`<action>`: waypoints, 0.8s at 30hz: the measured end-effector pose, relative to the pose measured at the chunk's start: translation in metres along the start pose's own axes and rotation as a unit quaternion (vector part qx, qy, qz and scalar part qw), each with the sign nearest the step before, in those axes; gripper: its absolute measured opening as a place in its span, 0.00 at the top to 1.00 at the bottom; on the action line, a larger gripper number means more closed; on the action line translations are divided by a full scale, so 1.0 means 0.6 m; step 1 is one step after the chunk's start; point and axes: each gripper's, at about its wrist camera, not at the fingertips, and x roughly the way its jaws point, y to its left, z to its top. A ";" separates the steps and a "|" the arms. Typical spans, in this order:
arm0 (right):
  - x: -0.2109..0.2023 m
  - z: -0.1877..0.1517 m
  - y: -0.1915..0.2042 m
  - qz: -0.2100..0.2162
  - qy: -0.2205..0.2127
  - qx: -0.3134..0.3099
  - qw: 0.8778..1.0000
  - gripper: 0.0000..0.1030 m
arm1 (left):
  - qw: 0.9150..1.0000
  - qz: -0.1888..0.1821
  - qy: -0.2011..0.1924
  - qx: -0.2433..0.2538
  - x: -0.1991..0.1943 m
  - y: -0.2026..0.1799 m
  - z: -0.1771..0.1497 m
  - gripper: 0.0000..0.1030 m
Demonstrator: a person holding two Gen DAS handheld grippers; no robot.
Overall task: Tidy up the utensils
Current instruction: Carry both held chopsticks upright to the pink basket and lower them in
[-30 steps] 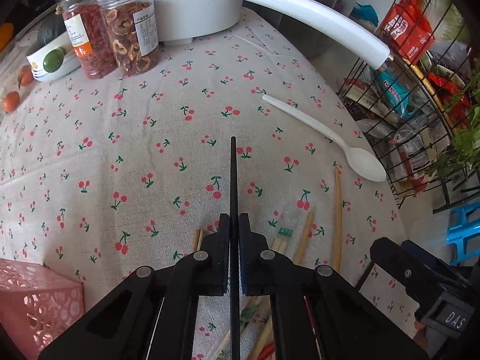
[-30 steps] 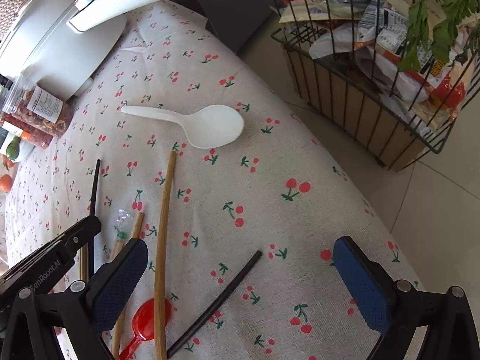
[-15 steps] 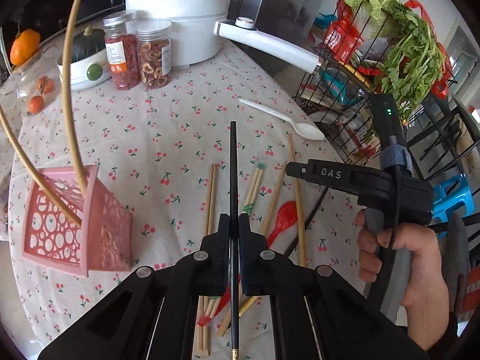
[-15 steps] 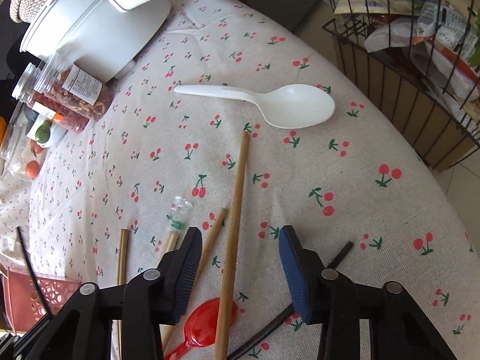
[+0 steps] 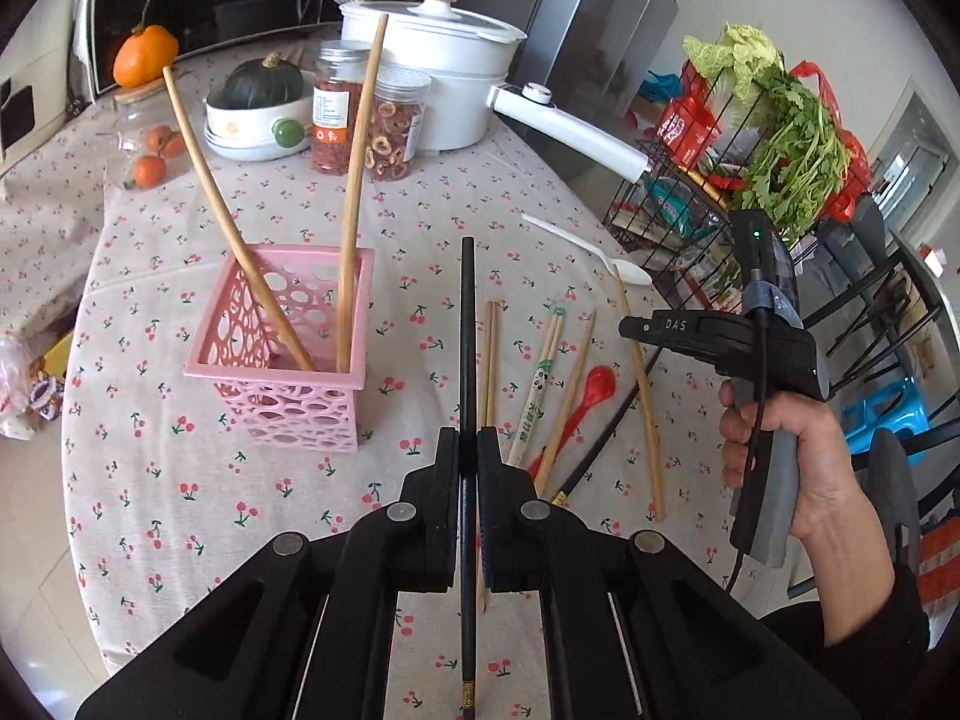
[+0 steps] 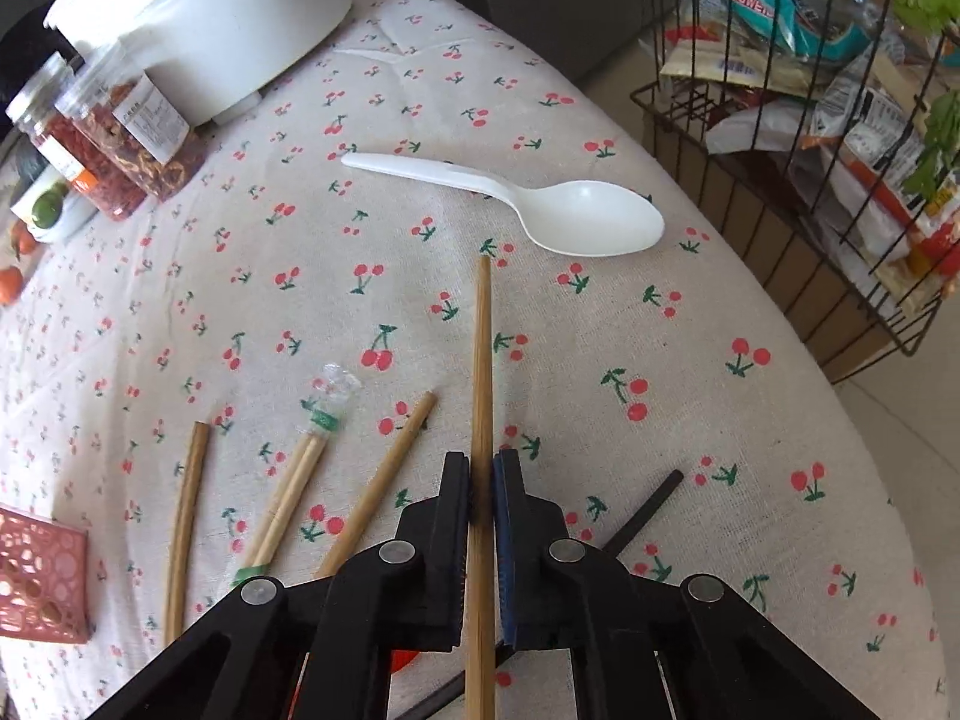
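Right now my left claw (image 5: 468, 450) is clenched on a black chopstick (image 5: 467, 324), which runs straight out toward 12 o'clock between the fingers and is held above the worktop (image 5: 180, 480). At about 10 o'clock from that claw stands the pink perforated basket (image 5: 288, 360), upright on the cherry-print cloth, with two long bamboo chopsticks (image 5: 354, 192) leaning inside it, their tips fanning apart.

My right claw (image 6: 480, 474) is clamped on a long bamboo chopstick (image 6: 482, 348) that points to 12 o'clock, its far tip near the bowl of the white plastic spoon (image 6: 576, 216). Whether that stick is lifted or lying on the cloth I cannot tell. In the left wrist view I see the right claw's body and the hand (image 5: 780, 456) holding it at 3 o'clock.

Loose on the cloth between the basket and the right claw lie a pair of bare chopsticks (image 5: 489, 360), a wrapped pair with a green band (image 6: 294, 480), a single shorter stick (image 6: 384, 480), a red spoon (image 5: 588, 396) and a second black chopstick (image 6: 645, 510) lying at an angle just beside the right fingers.

At 12 o'clock, well apart, sit the white pot (image 5: 438, 72) and two jars (image 5: 360, 108); a wire rack of groceries (image 5: 720, 180) stands off the worktop's edge at 2 o'clock.
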 end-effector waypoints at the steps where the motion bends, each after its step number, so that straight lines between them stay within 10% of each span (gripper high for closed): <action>1: -0.016 -0.002 0.000 0.014 -0.009 0.007 1.000 0.94 | 1.000 -0.005 -0.004 0.000 -0.008 0.001 0.000 0.95; 14: -0.218 -0.044 0.001 0.141 -0.134 0.032 0.980 0.94 | 0.995 -0.045 -0.089 -0.020 -0.154 0.033 0.005 0.95; 24: -0.305 -0.048 0.062 0.178 -0.209 -0.006 0.962 0.94 | 0.974 -0.061 -0.210 -0.061 -0.280 0.090 0.047 0.95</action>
